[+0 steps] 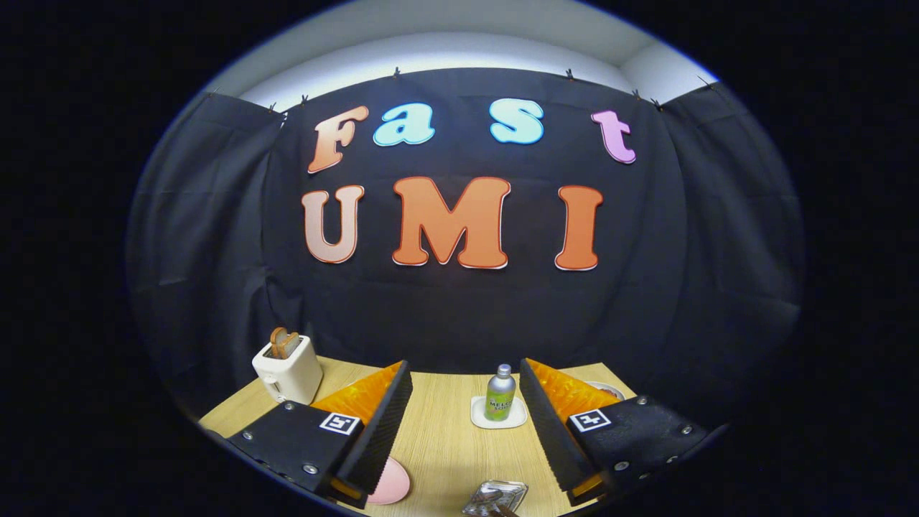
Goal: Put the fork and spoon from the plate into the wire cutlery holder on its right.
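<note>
My gripper [464, 373] is open and held above the wooden table [445, 438], with nothing between its fingers. Low down, beside the inner edge of the left finger, part of a pink plate [393, 482] shows; the finger hides the rest, and I cannot see what lies on it. To the plate's right, below the gap between the fingers, the top of a shiny metal cutlery holder [495, 497] shows. Something dark lies at its near edge, too cut off to tell what.
A white toaster [288, 372] with toast in its slots stands at the back left. A green bottle [500, 393] stands on a white coaster [498, 415] just beyond the fingers. A white dish rim [607, 390] peeks out behind the right finger.
</note>
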Demonstrator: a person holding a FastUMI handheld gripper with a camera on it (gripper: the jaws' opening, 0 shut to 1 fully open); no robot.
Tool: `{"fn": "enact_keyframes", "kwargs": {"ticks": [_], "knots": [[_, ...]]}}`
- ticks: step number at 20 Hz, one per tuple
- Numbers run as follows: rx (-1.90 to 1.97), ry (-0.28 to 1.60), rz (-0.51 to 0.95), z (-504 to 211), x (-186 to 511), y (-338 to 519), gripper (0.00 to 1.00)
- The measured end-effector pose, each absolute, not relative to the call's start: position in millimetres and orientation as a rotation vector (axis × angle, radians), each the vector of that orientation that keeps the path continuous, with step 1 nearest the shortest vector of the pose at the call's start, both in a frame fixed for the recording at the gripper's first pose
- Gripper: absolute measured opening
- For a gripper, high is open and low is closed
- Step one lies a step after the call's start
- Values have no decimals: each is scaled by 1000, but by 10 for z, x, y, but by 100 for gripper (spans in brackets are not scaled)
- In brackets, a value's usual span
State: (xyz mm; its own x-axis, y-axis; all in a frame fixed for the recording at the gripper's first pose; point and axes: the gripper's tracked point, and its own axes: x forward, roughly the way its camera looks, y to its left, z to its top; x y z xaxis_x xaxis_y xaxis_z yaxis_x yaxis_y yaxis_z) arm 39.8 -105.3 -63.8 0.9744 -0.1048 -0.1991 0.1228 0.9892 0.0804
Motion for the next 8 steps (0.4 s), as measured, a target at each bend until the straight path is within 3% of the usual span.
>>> {"fn": "enact_keyframes", "kwargs": {"ticks": [8], "knots": [[110,134,-107,-569,362,-930,91]]}}
